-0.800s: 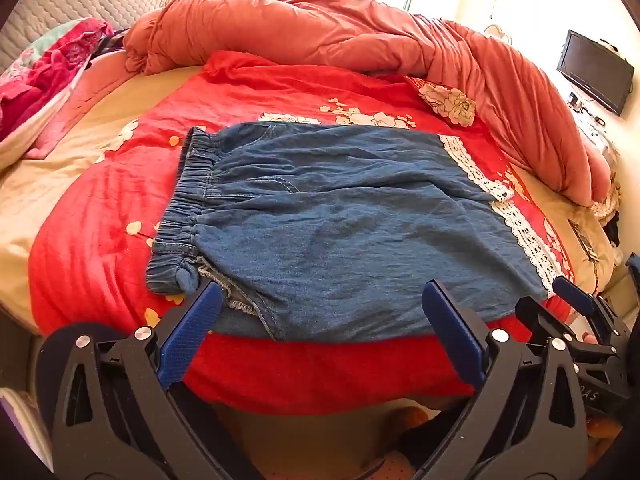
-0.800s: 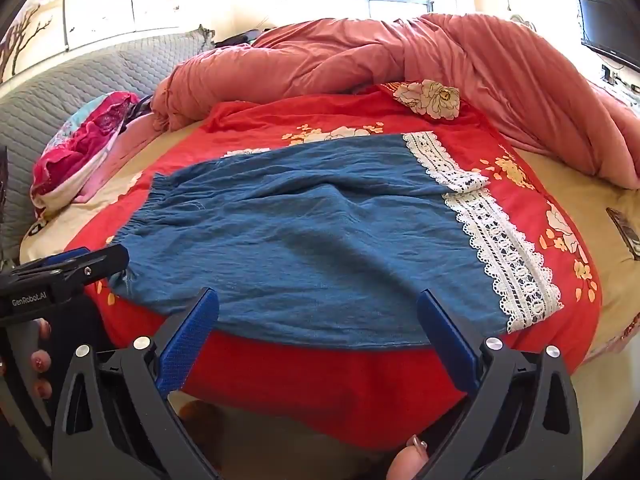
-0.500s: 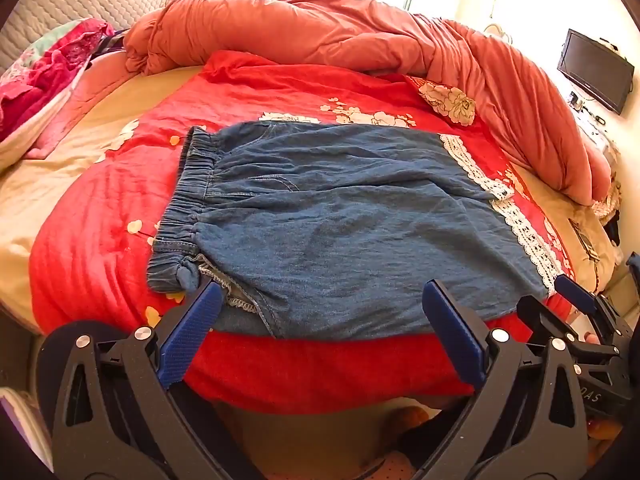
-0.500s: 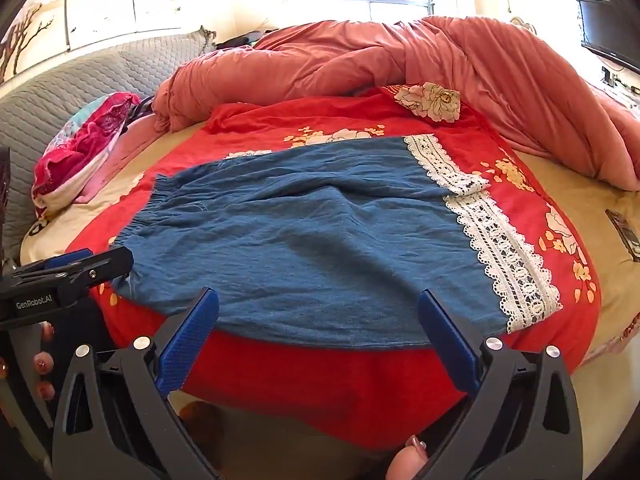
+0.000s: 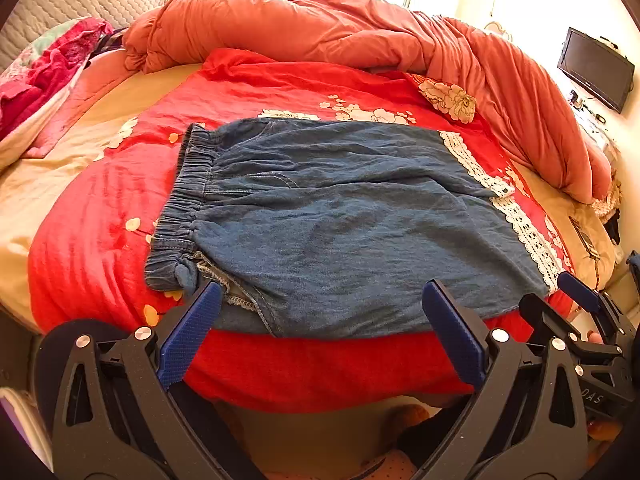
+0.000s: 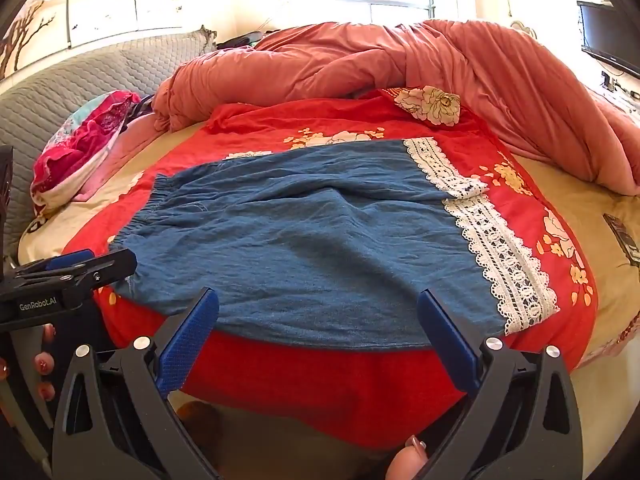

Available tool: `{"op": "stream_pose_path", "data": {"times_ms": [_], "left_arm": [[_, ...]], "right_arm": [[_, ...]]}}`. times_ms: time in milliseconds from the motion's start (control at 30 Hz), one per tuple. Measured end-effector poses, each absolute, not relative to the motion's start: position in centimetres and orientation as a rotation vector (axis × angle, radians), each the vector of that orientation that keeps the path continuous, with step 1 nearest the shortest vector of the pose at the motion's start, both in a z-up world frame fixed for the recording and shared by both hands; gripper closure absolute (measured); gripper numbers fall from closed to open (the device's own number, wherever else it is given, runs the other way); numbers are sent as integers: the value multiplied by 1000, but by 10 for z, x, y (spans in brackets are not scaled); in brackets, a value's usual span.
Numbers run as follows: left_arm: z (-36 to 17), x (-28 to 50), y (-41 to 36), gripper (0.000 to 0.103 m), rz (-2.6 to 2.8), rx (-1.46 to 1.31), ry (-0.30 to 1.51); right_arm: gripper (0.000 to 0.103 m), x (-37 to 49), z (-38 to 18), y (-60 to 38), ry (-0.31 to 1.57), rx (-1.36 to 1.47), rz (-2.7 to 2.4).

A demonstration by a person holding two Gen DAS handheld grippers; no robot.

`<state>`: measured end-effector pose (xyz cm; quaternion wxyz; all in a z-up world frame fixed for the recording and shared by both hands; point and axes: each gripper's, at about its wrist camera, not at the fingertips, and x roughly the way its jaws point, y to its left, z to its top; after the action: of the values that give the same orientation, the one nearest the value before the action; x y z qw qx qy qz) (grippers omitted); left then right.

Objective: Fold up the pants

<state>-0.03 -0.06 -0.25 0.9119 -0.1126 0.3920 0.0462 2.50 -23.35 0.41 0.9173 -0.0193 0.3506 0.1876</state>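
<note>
Blue denim pants [image 5: 340,220] [image 6: 312,240] lie flat on a red flowered sheet [image 5: 92,208] [image 6: 320,376], elastic waistband at the left, white lace hem [image 5: 520,220] [image 6: 492,240] at the right. My left gripper [image 5: 322,300] hovers open just over the pants' near edge, close to the waistband corner, with nothing between its fingers. My right gripper [image 6: 318,308] stands open above the near edge, nearer the lace end, also holding nothing. Each gripper shows at the side of the other's view, the right gripper [image 5: 592,312] and the left gripper [image 6: 72,276].
A bunched salmon duvet [image 5: 360,40] [image 6: 440,68] lies along the far side of the bed. Pink and floral bedding [image 5: 44,76] [image 6: 84,148] is piled at the left by a grey quilted headboard [image 6: 80,76]. A black screen [image 5: 596,68] hangs at the right.
</note>
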Motion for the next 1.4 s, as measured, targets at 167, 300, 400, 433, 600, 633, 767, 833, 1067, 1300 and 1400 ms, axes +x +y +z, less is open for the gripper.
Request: {"op": "stream_pose_path", "data": {"times_ms": [167, 300, 400, 433, 600, 633, 767, 833, 1067, 1300, 1400], "left_arm": [[-4, 0, -4, 8, 96, -227, 811], [-4, 0, -4, 8, 96, -227, 811], [-4, 0, -4, 8, 94, -228, 809], [-5, 0, -5, 8, 95, -227, 811], [-6, 1, -6, 8, 90, -226, 812], [-6, 1, -6, 8, 90, -226, 813], [-6, 2, -6, 8, 91, -227, 814], [-6, 2, -6, 8, 90, -226, 813], [-5, 2, -6, 8, 89, -226, 813], [-5, 4, -7, 8, 89, -224, 816], [-7, 6, -6, 8, 81, -226, 818]], "right_arm": [[4, 24, 4, -234, 718, -40, 385], [4, 23, 5, -234, 715, -39, 383], [4, 24, 5, -234, 716, -41, 382], [4, 24, 5, -234, 716, -40, 384], [4, 23, 5, -233, 716, -44, 384], [4, 23, 5, -233, 716, -44, 384], [4, 25, 6, -233, 717, -47, 387], [4, 25, 6, -233, 716, -46, 387], [4, 26, 5, -232, 714, -52, 383], [4, 28, 3, -231, 716, -57, 378], [4, 29, 2, -230, 719, -61, 370]]}}
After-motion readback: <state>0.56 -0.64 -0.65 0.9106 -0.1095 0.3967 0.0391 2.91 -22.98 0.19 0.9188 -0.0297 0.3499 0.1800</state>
